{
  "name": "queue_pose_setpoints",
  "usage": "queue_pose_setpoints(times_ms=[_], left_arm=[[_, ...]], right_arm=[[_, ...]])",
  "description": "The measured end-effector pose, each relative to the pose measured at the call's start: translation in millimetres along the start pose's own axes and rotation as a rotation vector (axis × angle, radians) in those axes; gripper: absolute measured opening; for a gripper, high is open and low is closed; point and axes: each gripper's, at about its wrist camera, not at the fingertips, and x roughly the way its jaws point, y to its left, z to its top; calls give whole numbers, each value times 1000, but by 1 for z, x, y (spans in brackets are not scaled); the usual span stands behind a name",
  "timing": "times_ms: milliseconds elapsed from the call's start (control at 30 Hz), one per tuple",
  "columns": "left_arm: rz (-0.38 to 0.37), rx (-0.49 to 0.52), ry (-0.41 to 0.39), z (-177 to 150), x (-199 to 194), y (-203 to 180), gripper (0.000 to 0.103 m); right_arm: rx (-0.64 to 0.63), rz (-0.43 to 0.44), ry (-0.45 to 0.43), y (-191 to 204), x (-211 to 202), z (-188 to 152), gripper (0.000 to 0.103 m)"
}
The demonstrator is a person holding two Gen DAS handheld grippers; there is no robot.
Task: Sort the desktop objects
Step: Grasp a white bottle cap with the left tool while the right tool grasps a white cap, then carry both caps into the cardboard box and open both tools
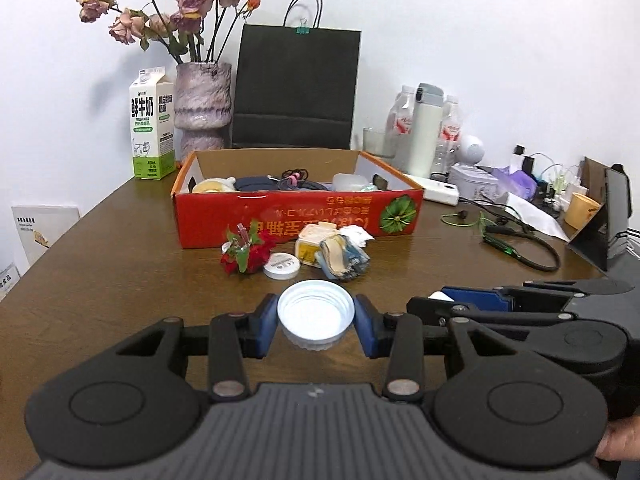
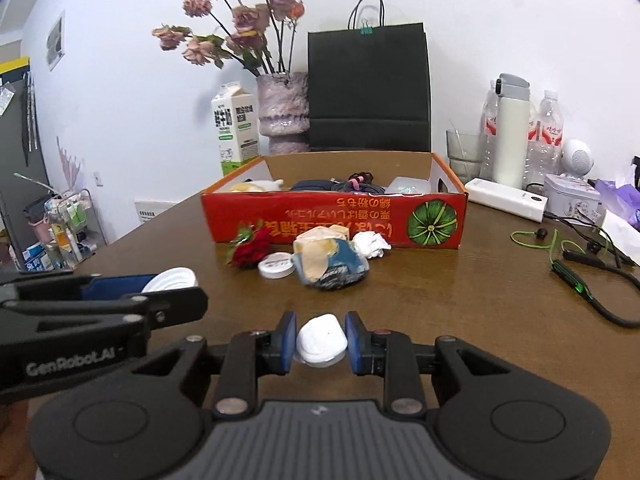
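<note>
Left-wrist view: red box (image 1: 298, 222) sits straight ahead across the table (image 1: 100, 280), open top up, beyond a small clutter heap | left gripper (image 1: 316, 320) clamped on white jar lid (image 1: 316, 314), held above the tabletop | right gripper (image 2: 321, 342) clamped on small white case (image 2: 321, 344), alongside, about equally near the box.

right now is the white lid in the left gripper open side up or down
Open side up: the white lid, clamped in the left gripper, shows its hollow inside and rim to the camera.
</note>
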Motion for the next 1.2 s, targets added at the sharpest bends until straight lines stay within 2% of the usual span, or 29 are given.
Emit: queue_pose_setpoints(times_ms=[233,500,767,867,967,1200], left_arm=[[-17,6,24,-14,-12,-9,41],[-39,9,-35,-10,-30,-13,41],[-36,-14,17,-17,-15,-3,41],[-44,-32,13,-3,-6,6,41],[-61,-50,1,24,10,18,41],[23,-46,-39,128,76,62,41]], right_arm=[[25,2,29,7,-25,-26,25],[-3,-13,-21,12,-53,-31,25],[30,-40,8,-5,-42,-36,25],[35,-37,-4,-16,-36,-22,25],[27,-22,-23,-28,-25,4,25],[-24,23,-78,-64,31,110,25]])
